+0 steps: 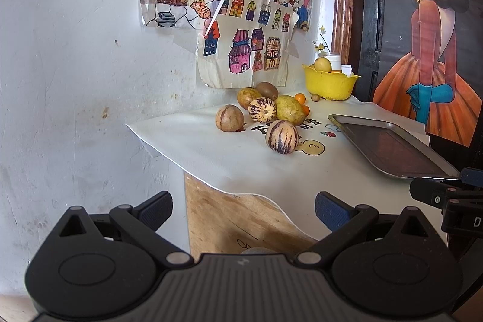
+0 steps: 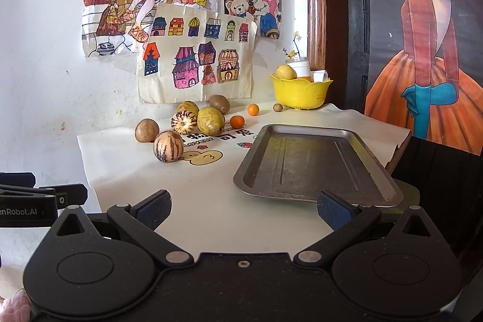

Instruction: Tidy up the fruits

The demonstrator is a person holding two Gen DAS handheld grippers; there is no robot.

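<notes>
Both my grippers spread wide, gripping nothing.

Ahead-left of my right gripper (image 2: 243, 208) fingers lies the cluster of striped and yellow-green fruits (image 2: 193, 122); ahead-right, the rectangular metal tray (image 2: 314, 168), long axis running away from me. My left gripper (image 1: 243, 208) hangs off the table's (image 1: 241, 159) near edge.

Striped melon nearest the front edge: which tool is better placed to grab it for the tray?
Left, probably. The left tool is open, and the striped melon lies nearly straight ahead of it. The right tool, also open, faces the tray.
</notes>
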